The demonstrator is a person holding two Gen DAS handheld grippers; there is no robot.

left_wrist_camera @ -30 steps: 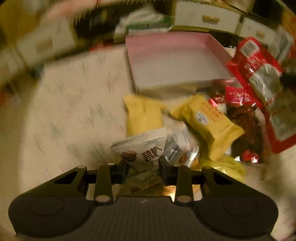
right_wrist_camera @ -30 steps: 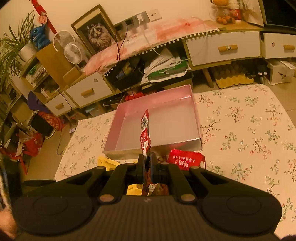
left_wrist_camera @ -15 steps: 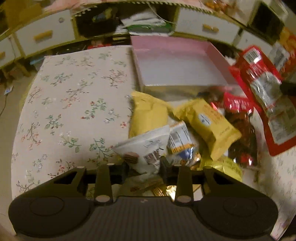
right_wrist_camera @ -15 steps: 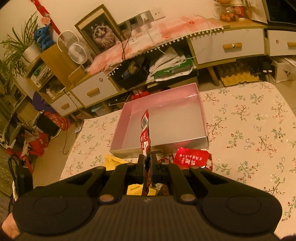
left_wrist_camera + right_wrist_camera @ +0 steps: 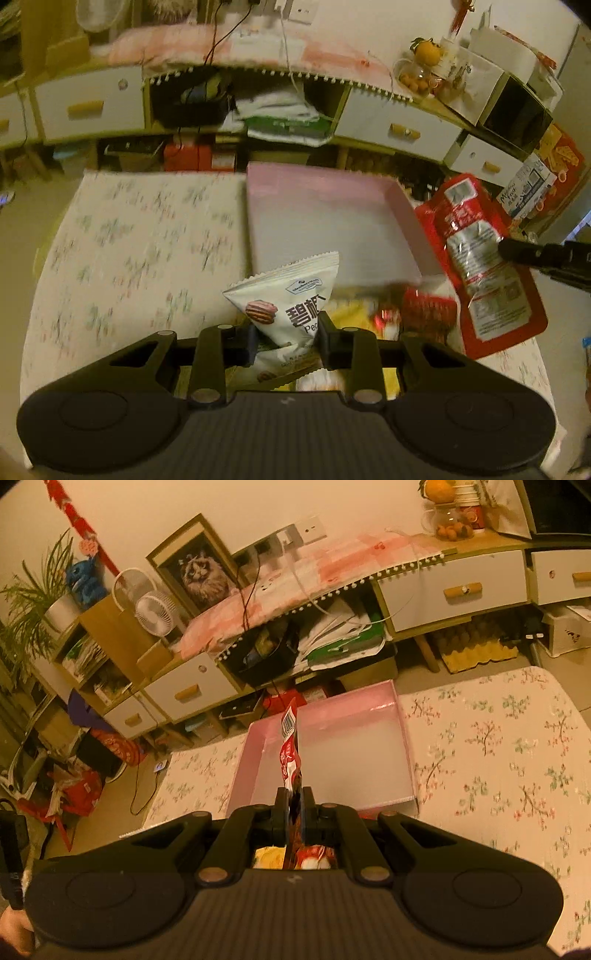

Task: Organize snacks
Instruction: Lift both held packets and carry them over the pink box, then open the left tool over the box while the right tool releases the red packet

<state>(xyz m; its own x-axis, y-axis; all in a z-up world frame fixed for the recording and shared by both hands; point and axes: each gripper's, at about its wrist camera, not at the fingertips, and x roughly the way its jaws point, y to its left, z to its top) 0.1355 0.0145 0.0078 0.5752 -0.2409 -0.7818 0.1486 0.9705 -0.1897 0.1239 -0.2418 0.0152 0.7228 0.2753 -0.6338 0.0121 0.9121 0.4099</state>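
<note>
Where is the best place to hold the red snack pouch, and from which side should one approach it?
Grip the red snack pouch at its flat edge, from the side, as the right hand-held gripper does now. In the right wrist view it stands edge-on between the shut fingers. It is thin and flat, so pinching across its two faces probably holds best.

My left wrist view looks forward and down at the pink box (image 5: 332,221) from close range. My right wrist view faces it from higher, right of it. Both share that box.
</note>
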